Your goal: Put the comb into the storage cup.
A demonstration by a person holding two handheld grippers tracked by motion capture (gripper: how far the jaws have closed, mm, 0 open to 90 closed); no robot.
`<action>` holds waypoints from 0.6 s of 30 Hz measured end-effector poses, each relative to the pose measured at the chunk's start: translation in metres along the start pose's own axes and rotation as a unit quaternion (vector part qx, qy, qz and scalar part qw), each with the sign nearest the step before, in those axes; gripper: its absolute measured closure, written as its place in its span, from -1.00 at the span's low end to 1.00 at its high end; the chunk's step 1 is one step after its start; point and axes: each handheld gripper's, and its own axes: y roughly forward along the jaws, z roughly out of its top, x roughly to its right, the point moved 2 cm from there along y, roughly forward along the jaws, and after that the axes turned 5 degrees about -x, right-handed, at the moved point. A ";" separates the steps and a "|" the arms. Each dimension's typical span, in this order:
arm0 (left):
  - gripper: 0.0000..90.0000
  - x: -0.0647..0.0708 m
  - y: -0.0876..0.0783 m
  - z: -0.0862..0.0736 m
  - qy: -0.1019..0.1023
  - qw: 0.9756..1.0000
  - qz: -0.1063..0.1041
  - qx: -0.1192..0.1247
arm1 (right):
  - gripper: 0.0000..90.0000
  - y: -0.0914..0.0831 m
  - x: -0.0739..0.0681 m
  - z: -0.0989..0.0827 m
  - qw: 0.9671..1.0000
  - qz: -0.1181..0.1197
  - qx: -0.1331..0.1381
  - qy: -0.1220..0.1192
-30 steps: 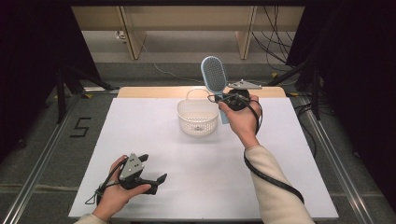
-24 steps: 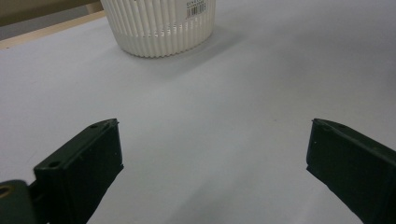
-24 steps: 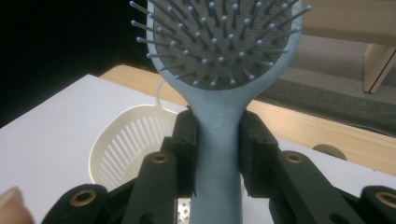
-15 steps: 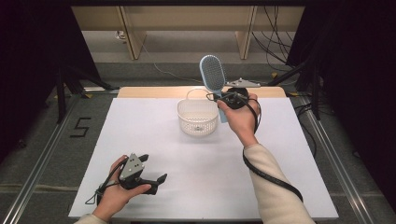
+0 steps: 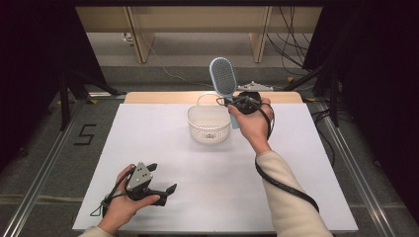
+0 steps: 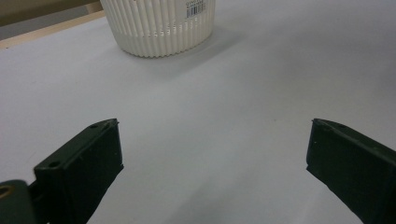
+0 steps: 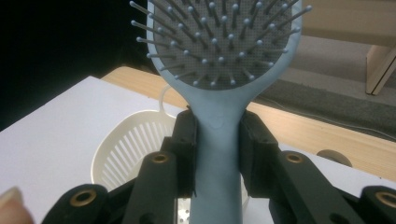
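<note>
- Hairbrush (image 7: 219, 121), pale blue with a grey bristle pad, clamped by its neck between both jaws of the right gripper (image 5: 236, 104); head upright above the jaws, handle running down below them.
- Seen from the high view, same hairbrush (image 5: 223, 78) raised over the far part of the white board (image 5: 207, 197), head standing higher than the basket's rim, just right of and behind it.
- Handle's lower end showing beside the basket's right wall; cannot tell whether touching it.
- Bristles facing the right gripper's camera, each tipped with a small ball.
- White slatted basket (image 5: 209, 124) resting near the far edge of the board, around its middle, thin loop handle up at the back.
- Inside of the basket (image 7: 126, 149) looking bare where visible in the right gripper view: slotted floor and ribbed wall; part hidden behind the jaws.
- Left gripper (image 5: 160, 187) held low at the near-left corner of the board, jaws spread wide, grasping nothing, bare white surface between them.
- From the left gripper view, basket (image 6: 159, 25) well ahead, ribbed wall with a barcode sticker near the top.
- Well apart: left gripper and basket, left gripper and hairbrush.
- Wooden strip (image 5: 148, 97) along the far edge of the board.
</note>
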 end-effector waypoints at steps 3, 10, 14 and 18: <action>-0.93 0.000 0.000 0.000 0.000 1.000 0.000 0.000 | 0.57 0.001 0.000 0.000 1.000 0.000 -0.001 -0.002; -0.93 0.000 0.000 0.000 0.001 1.000 -0.001 0.000 | 0.57 0.003 -0.001 0.000 1.000 0.001 -0.002 -0.002; -0.93 0.000 0.000 0.000 0.000 1.000 0.000 0.000 | 0.57 0.004 -0.001 0.001 1.000 0.001 -0.002 -0.002; -0.93 0.000 0.000 0.000 0.001 1.000 -0.001 0.000 | 0.57 0.005 -0.001 0.002 1.000 0.000 -0.002 -0.003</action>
